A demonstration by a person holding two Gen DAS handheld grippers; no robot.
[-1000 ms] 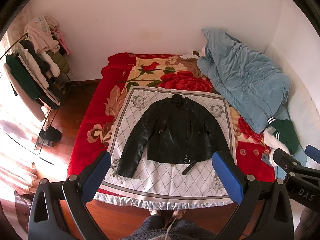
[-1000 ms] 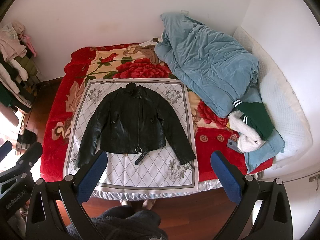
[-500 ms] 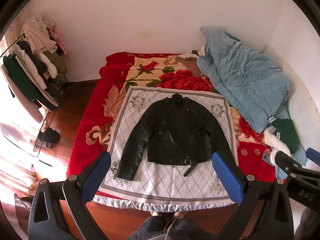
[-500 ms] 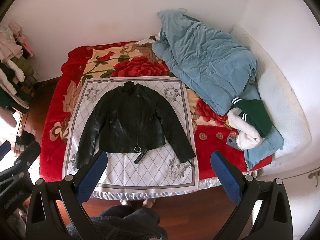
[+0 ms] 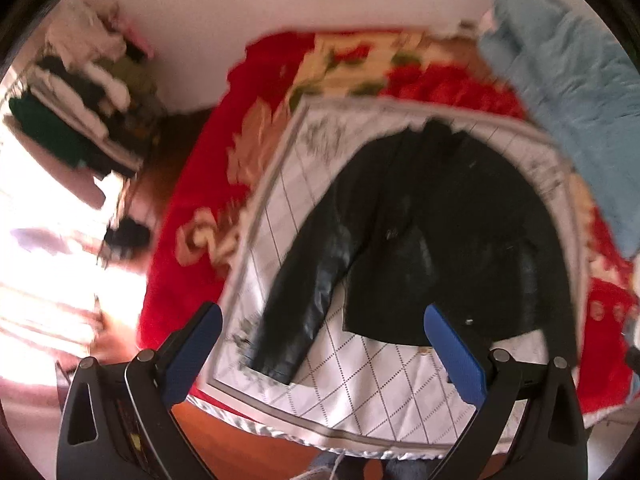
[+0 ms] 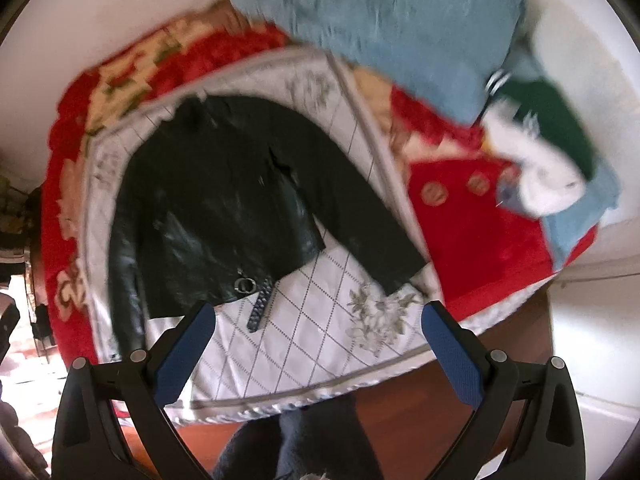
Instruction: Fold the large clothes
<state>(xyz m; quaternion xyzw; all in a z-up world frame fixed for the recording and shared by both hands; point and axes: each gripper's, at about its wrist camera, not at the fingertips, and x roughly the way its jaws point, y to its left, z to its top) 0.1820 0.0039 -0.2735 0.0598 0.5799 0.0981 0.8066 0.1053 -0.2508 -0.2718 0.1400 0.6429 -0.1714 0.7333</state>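
Note:
A black leather jacket [image 5: 432,232] [image 6: 224,208] lies flat, front up, sleeves spread, on a white quilted cloth [image 5: 360,392] [image 6: 320,328] over the red floral blanket [image 5: 192,208] [image 6: 476,248] of a bed. Its belt with a metal ring [image 6: 246,285] hangs off the hem. My left gripper [image 5: 322,354] is open above the jacket's left sleeve end and hem. Held above the cloth's near edge, my right gripper [image 6: 320,354] is also open, with the right sleeve cuff [image 6: 404,276] just beyond it. Neither holds anything. Both views are motion-blurred.
A rumpled blue duvet [image 5: 568,80] [image 6: 392,28] fills the bed's right side, with a green and white garment [image 6: 544,140] on it. A rack of hanging clothes [image 5: 88,112] stands left by a bright window. The person's legs [image 6: 304,440] and wooden floor are below.
Both grippers have dropped in closer to the bed, so the jacket looks much larger. The left view has swung toward the left sleeve, the right view has tilted toward the right sleeve.

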